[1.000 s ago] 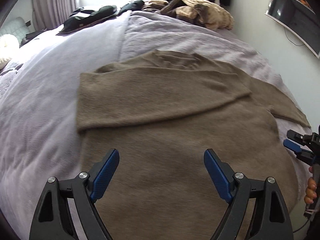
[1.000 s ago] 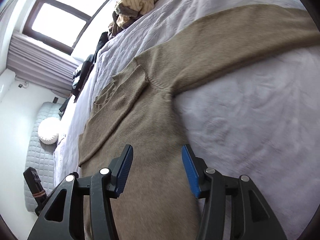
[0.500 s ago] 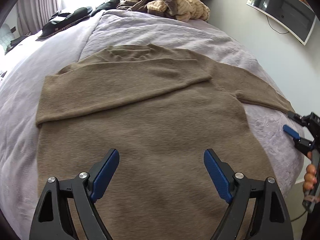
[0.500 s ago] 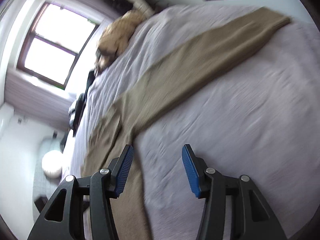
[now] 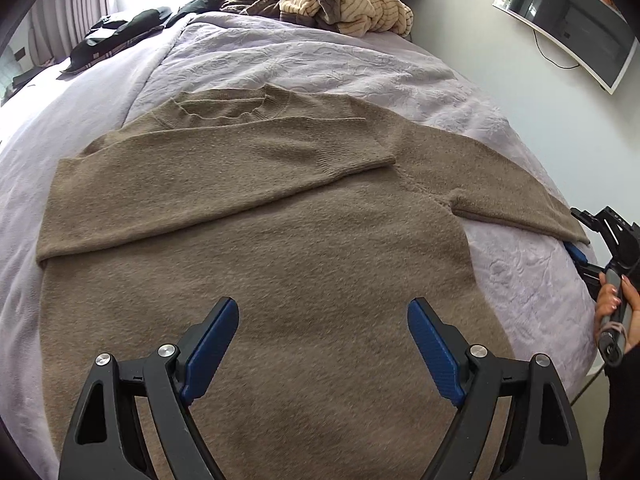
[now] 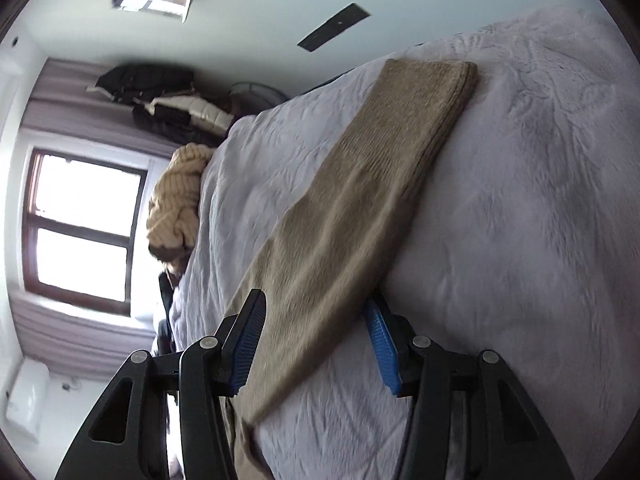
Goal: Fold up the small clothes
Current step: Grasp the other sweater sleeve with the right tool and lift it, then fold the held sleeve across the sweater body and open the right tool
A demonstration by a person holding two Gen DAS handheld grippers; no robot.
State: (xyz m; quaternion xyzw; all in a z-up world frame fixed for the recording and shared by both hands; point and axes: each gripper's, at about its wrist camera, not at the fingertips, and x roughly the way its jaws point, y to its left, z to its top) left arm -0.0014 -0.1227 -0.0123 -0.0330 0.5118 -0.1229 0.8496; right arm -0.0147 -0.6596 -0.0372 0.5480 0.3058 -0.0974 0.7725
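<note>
A tan knit sweater (image 5: pixel 280 240) lies flat on the bed, its left sleeve folded across the chest. Its right sleeve (image 5: pixel 500 196) stretches out toward the bed's right edge. My left gripper (image 5: pixel 323 344) is open and empty above the sweater's lower body. My right gripper (image 6: pixel 316 344) is open with its jaws on either side of the right sleeve (image 6: pixel 360 208), whose cuff lies far ahead; it also shows in the left wrist view (image 5: pixel 592 248) at the sleeve's cuff end.
The bed has a pale lilac cover (image 5: pixel 320 64). A heap of cream and brown clothes (image 5: pixel 344 4) and dark garments (image 5: pixel 120 32) lie at the far end. A wall screen (image 5: pixel 568 16) hangs on the right. A window (image 6: pixel 84 228) is beyond.
My right gripper has swung out from the sweater's side to the right sleeve and now straddles it. My left gripper's view has shifted right over the sweater's body.
</note>
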